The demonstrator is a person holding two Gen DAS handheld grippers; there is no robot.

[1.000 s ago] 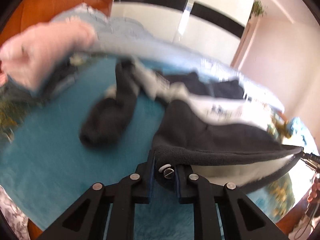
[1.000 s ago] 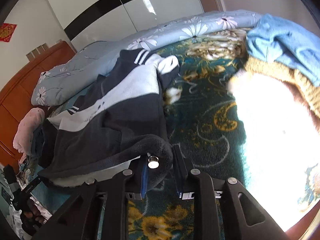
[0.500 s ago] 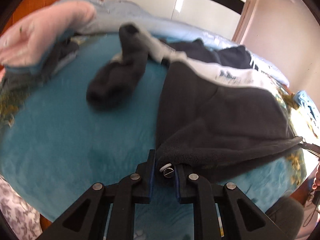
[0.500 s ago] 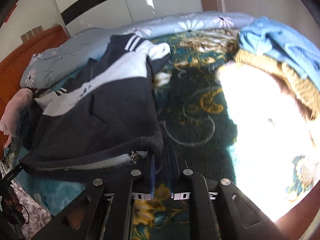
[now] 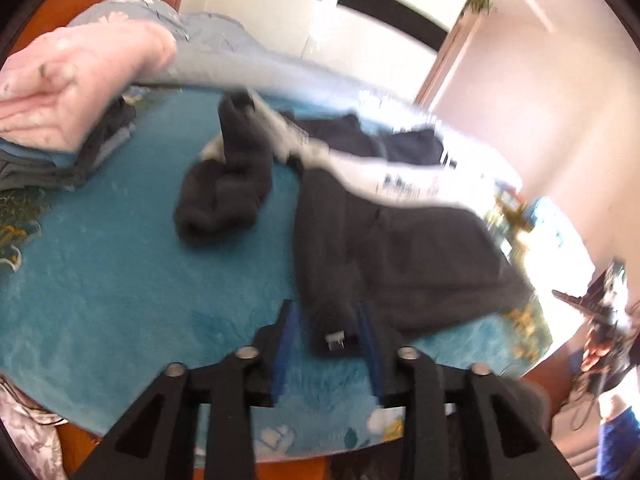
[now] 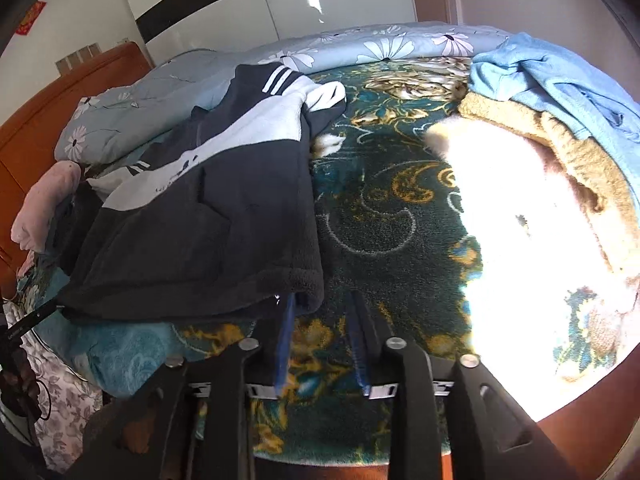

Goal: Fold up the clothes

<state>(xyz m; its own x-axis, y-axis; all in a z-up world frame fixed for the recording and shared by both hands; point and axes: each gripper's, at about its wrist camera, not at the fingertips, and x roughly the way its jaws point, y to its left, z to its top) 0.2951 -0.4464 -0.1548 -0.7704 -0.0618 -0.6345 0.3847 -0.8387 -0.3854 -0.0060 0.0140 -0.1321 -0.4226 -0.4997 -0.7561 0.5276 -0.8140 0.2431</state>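
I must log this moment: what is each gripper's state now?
Left gripper: open, around the jacket hem.
Right gripper: open, holding nothing.

a floral duvet [image 6: 168, 92] edges the bed; wooden headboard [image 6: 24, 140] and wardrobe doors [image 6: 240, 8] behind.

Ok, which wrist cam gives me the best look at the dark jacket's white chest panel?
The right wrist view: the dark jacket lies sharp there, its white chest panel and striped sleeve clear. The left wrist view shows the jacket blurred, the panel glared out by sunlight.
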